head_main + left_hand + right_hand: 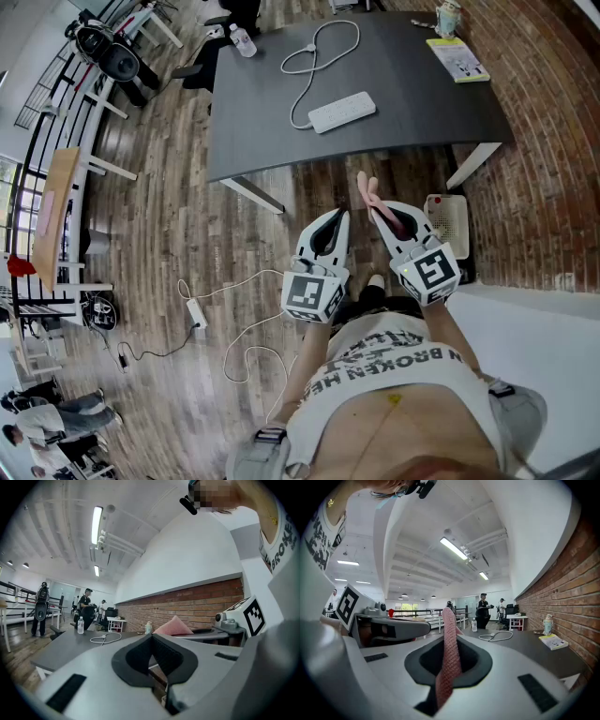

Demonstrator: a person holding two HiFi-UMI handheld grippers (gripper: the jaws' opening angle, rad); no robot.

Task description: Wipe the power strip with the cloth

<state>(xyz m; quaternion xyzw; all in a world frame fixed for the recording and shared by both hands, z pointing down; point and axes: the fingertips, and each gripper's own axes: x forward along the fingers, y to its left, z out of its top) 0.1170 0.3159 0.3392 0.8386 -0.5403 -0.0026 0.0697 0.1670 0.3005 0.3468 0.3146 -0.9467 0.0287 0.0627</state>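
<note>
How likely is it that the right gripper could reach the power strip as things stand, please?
Probably yes, with a step forward. The right gripper, shut on the cloth, sits short of the table edge; the power strip lies uncovered near that edge, and nothing stands between them.

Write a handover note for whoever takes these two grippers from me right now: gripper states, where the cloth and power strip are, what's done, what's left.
Left gripper: shut, empty.
Right gripper: shut on the pink cloth.
Power strip: lying on the dark table ahead; both grippers are short of its edge.
Done: cloth is gripped.
Left: reach the power strip and wipe it.
</note>
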